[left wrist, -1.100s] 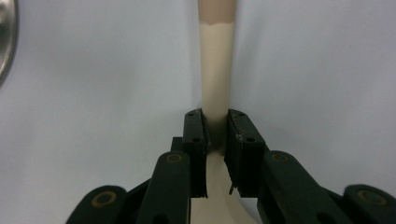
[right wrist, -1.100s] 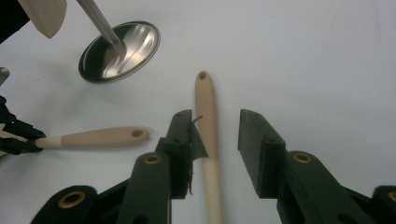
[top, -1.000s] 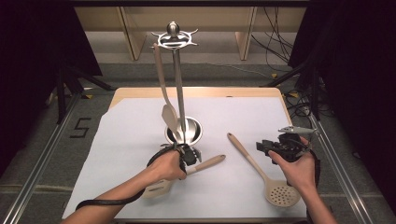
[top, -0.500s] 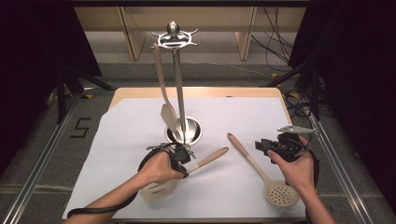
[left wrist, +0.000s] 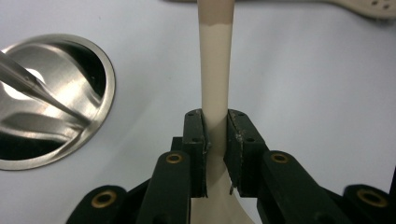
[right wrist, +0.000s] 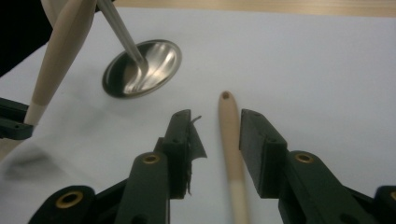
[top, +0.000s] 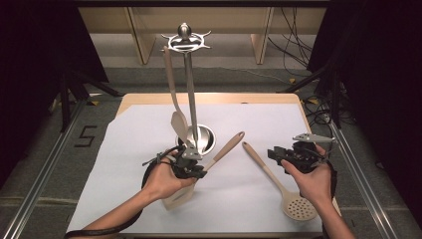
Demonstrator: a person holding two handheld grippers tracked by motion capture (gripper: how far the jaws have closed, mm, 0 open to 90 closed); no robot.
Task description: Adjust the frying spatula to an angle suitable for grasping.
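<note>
Two grippers work: the left gripper (left wrist: 216, 154) has its jaws clamped on a spatula (left wrist: 215, 70), the right gripper (right wrist: 217, 140) has just been opening its jaws around a slotted spoon (right wrist: 231, 140) on the desk (top: 124, 149).

Black two-jaw left tongs (left wrist: 215, 140) and right tongs (right wrist: 217, 140), brass-ringed screws along the arms; grey three-cornered plate on top, black cable trailing; bare forearms, sleeveless.

Wooden table (top: 149, 99); white sheet (top: 129, 149); steel stand base (top: 206, 137); slotted spoon (top: 283, 186).
</note>
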